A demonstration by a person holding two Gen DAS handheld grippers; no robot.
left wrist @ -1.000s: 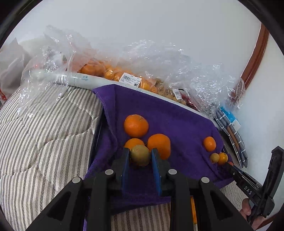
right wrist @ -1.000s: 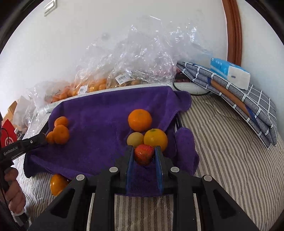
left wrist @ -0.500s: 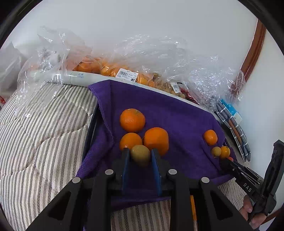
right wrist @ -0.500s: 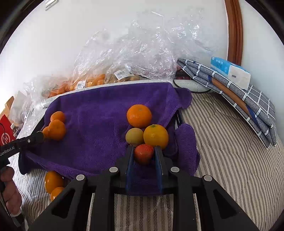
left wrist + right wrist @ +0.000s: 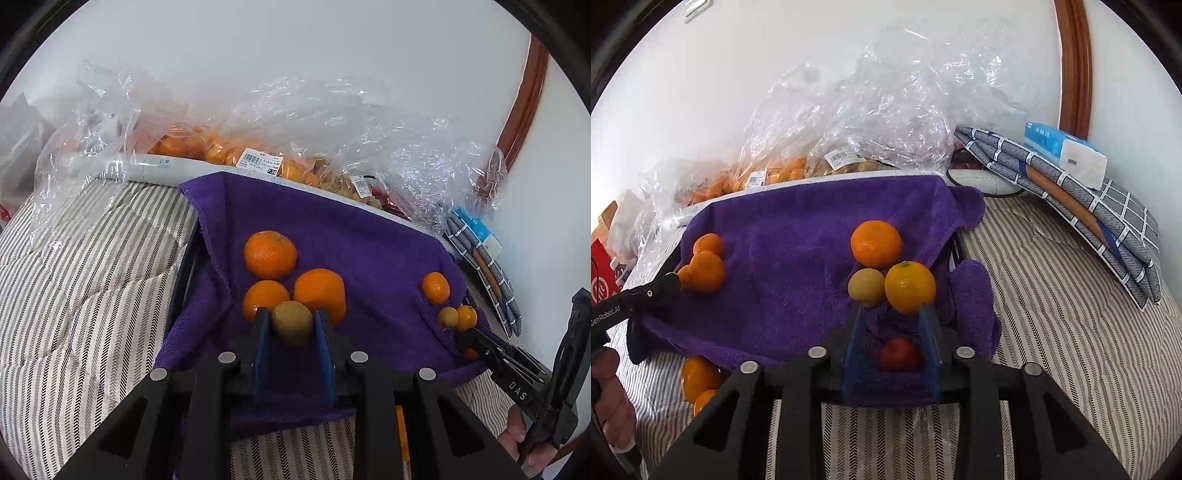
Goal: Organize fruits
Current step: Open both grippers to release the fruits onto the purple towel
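A purple towel [image 5: 369, 243] lies over a tray on the striped bed. My left gripper [image 5: 291, 325] is shut on a green-brown kiwi [image 5: 291, 323], held just in front of three oranges [image 5: 319, 295] at the towel's left side. My right gripper [image 5: 890, 332] is open; a red strawberry-like fruit [image 5: 899, 354] lies blurred on the towel between its fingers, low near their base. Ahead of it sit an orange [image 5: 875, 243], a yellow-orange citrus [image 5: 910, 286] and a pale round fruit [image 5: 866, 288]. The right gripper also shows in the left wrist view [image 5: 476, 338], near small fruits [image 5: 456, 317].
Clear plastic bags of oranges and other fruit [image 5: 258, 155] line the wall behind the towel. A folded checked cloth with a tissue pack [image 5: 1063, 151] lies at the right. Loose oranges [image 5: 698, 380] lie on the bed below the towel's front edge. A red box [image 5: 602, 284] stands at far left.
My right gripper has opened and the red fruit has dropped out, now lying low on the towel between the fingers. My left gripper keeps the kiwi and has moved slightly nearer the oranges.
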